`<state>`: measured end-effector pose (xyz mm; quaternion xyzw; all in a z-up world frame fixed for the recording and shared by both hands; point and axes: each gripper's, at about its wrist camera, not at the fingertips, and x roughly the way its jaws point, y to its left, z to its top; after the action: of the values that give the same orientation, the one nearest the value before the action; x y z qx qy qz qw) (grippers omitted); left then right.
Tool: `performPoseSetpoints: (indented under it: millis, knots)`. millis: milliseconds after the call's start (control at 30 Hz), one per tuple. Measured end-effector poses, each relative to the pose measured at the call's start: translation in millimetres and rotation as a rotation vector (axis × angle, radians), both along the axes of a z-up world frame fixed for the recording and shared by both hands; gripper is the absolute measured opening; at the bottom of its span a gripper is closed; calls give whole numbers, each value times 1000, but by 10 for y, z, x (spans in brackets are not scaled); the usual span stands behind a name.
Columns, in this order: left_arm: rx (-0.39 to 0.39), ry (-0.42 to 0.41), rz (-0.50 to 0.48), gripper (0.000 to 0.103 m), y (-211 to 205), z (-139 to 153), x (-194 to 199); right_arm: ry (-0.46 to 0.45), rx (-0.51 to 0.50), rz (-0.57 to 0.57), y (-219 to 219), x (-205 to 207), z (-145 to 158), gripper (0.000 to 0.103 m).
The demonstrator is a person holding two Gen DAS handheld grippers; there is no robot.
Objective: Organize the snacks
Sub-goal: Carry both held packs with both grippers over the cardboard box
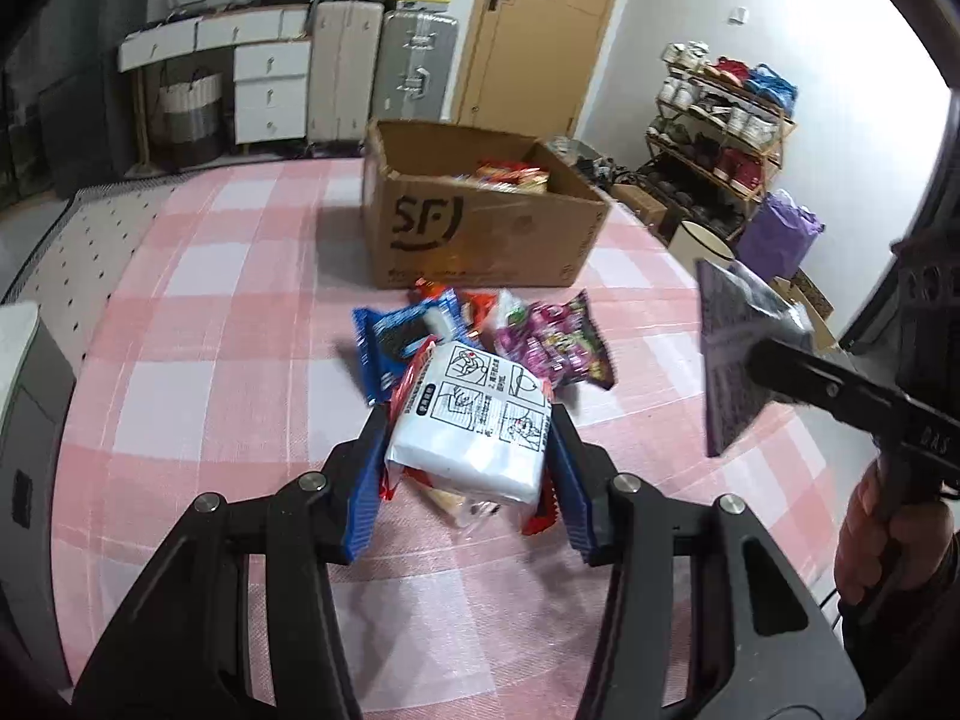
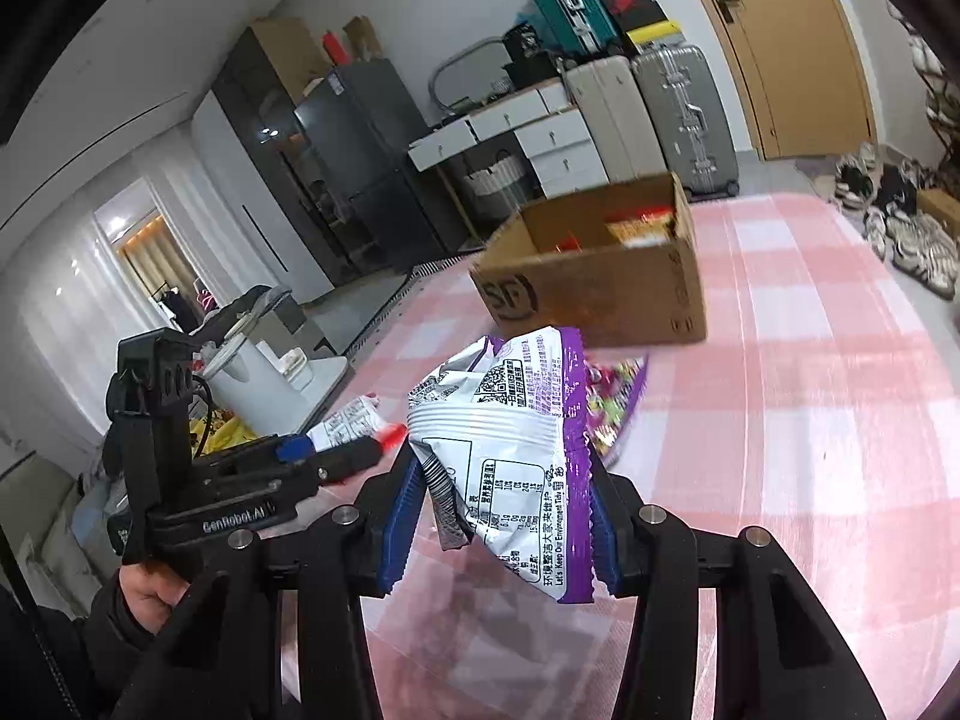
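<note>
My left gripper [image 1: 468,438] is shut on a white snack packet [image 1: 474,420] with red edges, held just above the pink checked cloth. Beyond it lies a pile with a blue cookie packet [image 1: 396,339] and a purple candy bag [image 1: 564,342]. The open cardboard box [image 1: 480,234] with snacks inside stands behind the pile. My right gripper [image 2: 504,480] is shut on a purple and silver snack bag [image 2: 510,444], lifted above the table; it shows at the right in the left wrist view [image 1: 735,354]. The box shows in the right wrist view [image 2: 600,282] ahead.
Suitcases [image 1: 384,66] and a white drawer unit [image 1: 270,84] stand behind the table by a wooden door [image 1: 540,30]. A shoe rack [image 1: 714,126] is at the right. A white kettle [image 2: 252,372] sits left of the table.
</note>
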<state>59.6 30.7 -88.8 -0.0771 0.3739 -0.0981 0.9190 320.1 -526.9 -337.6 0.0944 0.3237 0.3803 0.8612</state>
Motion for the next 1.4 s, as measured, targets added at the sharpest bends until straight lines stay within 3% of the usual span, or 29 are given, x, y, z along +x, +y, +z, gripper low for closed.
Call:
performPoseSetpoints:
  millis: [567, 933, 1300, 1400]
  knots:
    - [22, -117, -92, 47, -208, 838, 81, -59, 39, -6, 135, 245, 653, 48]
    - [8, -138, -102, 47, -378, 1181, 641, -72, 25, -25, 174, 632, 901, 48]
    - [71, -143, -108, 47, -460, 1483, 1243, -113, -2, -15, 312, 1183, 1299, 48]
    - [66, -135, -110, 47, -428, 1529, 1404, -151, -49, -26, 396, 1327, 1424, 48]
